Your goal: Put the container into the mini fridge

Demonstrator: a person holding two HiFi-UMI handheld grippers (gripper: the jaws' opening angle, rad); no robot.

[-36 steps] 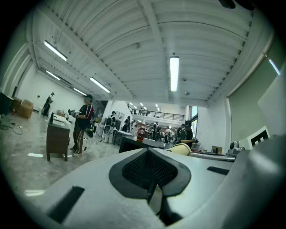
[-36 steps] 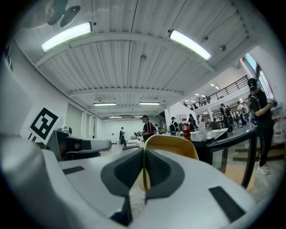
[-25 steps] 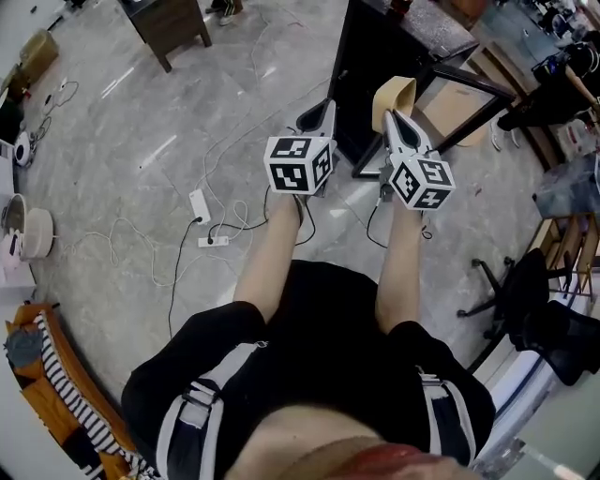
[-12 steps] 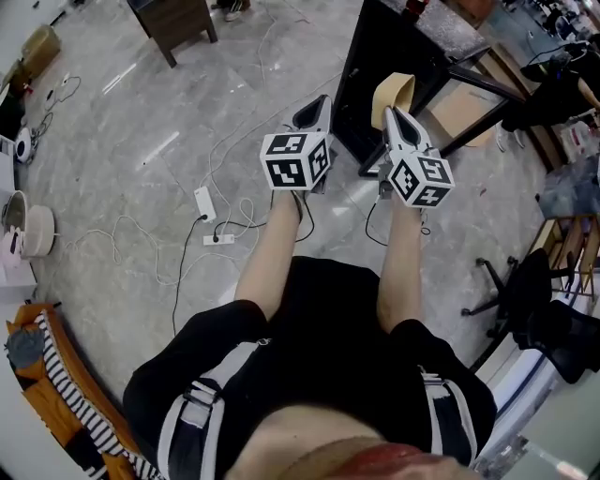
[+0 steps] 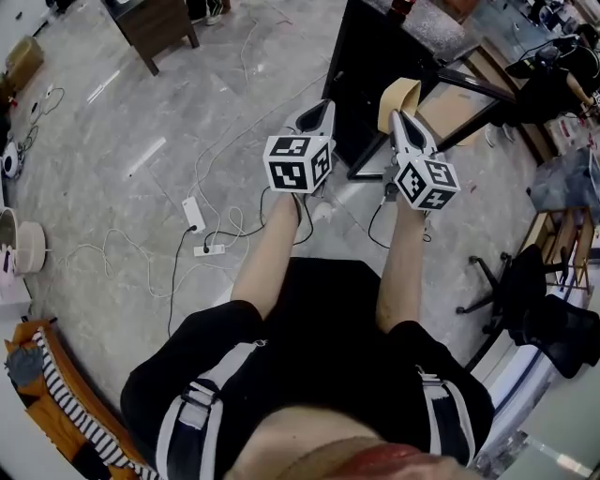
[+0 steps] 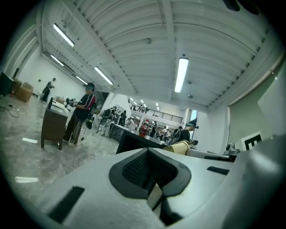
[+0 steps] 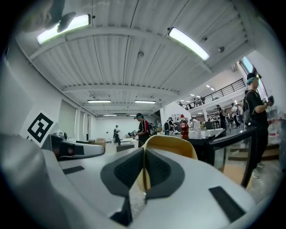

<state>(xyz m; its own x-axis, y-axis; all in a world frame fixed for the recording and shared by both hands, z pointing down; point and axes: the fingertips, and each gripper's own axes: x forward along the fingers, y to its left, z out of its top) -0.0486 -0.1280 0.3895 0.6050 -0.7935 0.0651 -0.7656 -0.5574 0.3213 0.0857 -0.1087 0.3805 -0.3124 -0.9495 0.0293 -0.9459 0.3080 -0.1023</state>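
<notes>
A tan, cup-like container (image 5: 398, 94) is held up by its rim in my right gripper (image 5: 397, 120), which is shut on its thin wall. In the right gripper view the yellow container (image 7: 172, 145) rises just behind the closed pads (image 7: 129, 167). My left gripper (image 5: 317, 112) is held level beside it, shut, with nothing seen between its pads (image 6: 136, 170). The left gripper view shows the container (image 6: 178, 146) off to the right. Just ahead of both grippers stands a black box-like cabinet (image 5: 370, 56) with a speckled grey top. I cannot tell whether it is the mini fridge.
White power strips and cables (image 5: 192, 214) lie on the marble floor at left. A brown wooden cabinet (image 5: 150, 23) stands far left. A black table frame (image 5: 469, 89) and an office chair (image 5: 525, 291) are at right. Several people stand in the background (image 6: 85, 112).
Both grippers have shifted slightly up and forward toward the black cabinet. The container stays pinched in the right gripper. The left gripper stays shut.
</notes>
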